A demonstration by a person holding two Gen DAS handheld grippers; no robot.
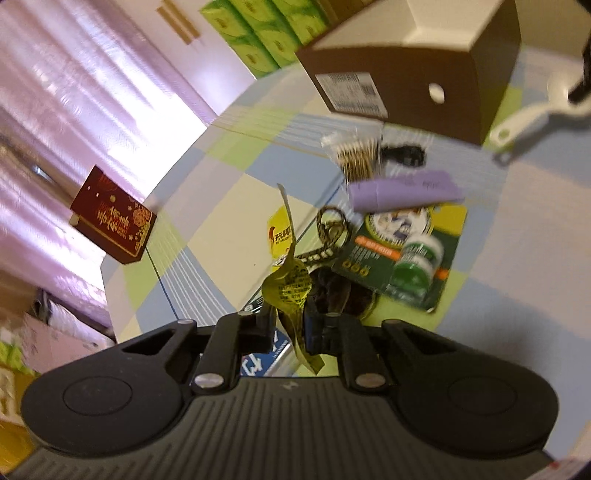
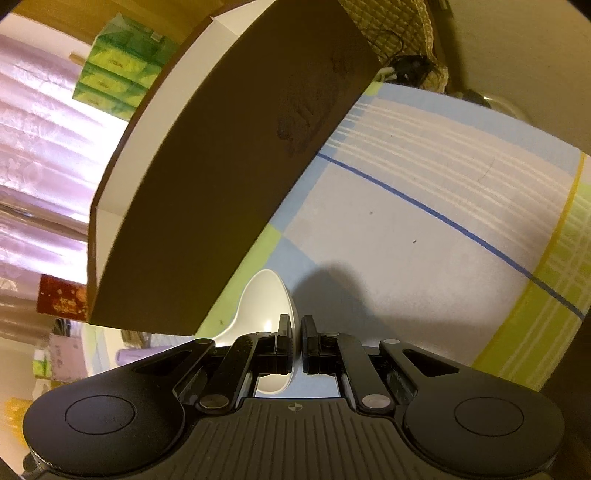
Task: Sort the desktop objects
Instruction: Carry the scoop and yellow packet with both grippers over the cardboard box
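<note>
Between the pads of the left claw (image 1: 288, 325) hangs a crumpled yellow wrapper (image 1: 290, 288) with small dark print, its thin twisted tail rising above the counter; the jaws are pressed together on it and it is clear of the cloth. Just beyond it on the checked tablecloth (image 1: 229, 192) lies a small heap: a braided cord loop (image 1: 332, 225), a dark bundle (image 1: 332, 291) partly hidden behind the wrapper, and a green blister card (image 1: 402, 254) carrying a round tin and a green-capped bottle. Touching the card's far side is a lilac tube (image 1: 402, 190), and past that a clear pack of cotton swabs (image 1: 356, 155) beside a small black item (image 1: 404, 155) too blurred to tell. A yellow sticker (image 1: 279, 230) lies flat on the cloth near the wrapper. Toward the counter's far edge stands an open brown cardboard box (image 1: 406, 81) with a white label and a round hole in its side. Off the counter's left edge a red and gold gift box (image 1: 114, 218) shows against pale pink curtains (image 1: 74, 92), and green tissue packs (image 1: 262, 33) are stacked beyond the far edge. At the upper right of the left view, a white spoon's handle (image 1: 521, 125) sticks out. The right claw (image 2: 295, 343) is closed on that white spoon (image 2: 266, 310), pinching it edgewise, with its bowl just beside the box's near corner.
</note>
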